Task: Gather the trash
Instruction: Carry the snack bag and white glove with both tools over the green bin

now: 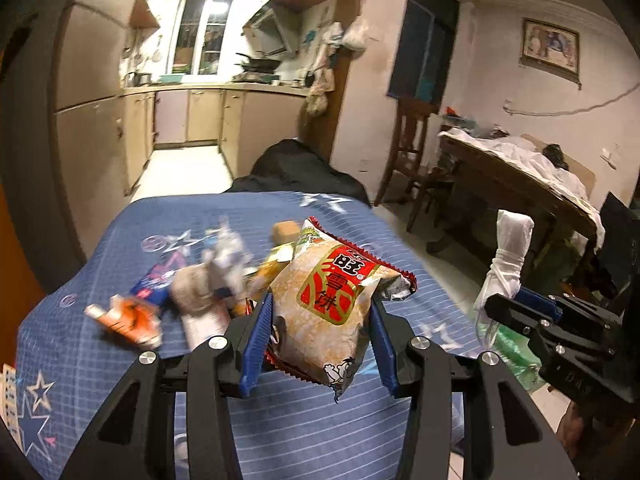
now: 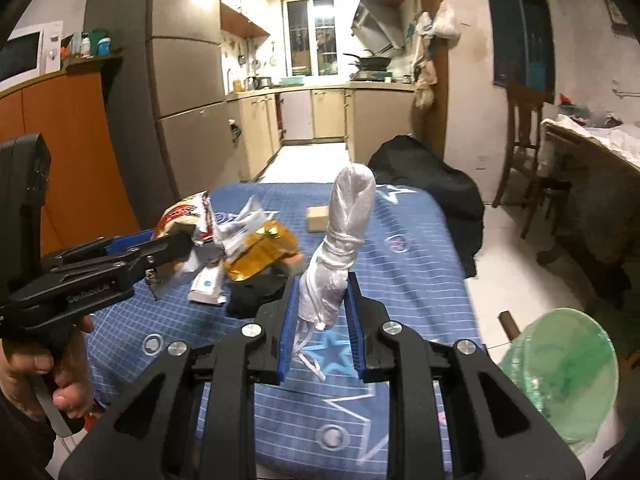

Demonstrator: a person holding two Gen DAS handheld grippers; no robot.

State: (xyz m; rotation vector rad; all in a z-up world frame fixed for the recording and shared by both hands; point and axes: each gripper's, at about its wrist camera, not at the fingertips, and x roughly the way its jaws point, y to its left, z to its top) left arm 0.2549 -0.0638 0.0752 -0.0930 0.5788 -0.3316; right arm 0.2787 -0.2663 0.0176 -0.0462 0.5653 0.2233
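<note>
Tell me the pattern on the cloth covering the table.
The cloth is blue with thin pale grid lines and star prints, clearest in the right wrist view.

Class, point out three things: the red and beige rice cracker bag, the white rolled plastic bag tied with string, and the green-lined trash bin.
Red and beige rice cracker bag point(image 1: 326, 312): left wrist view, printed front.
White rolled plastic bag point(image 2: 340, 252): right wrist view, tied middle.
Green-lined trash bin point(image 2: 560, 372): right wrist view, liner's inside.

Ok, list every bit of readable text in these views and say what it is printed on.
"旺" and "雪饼": red label of the snack bag held in the left gripper.
Small embossed lettering on the left gripper's body: too blurred to read surely.
Print on the wrappers on the blue cloth: blurred, unreadable.
</note>
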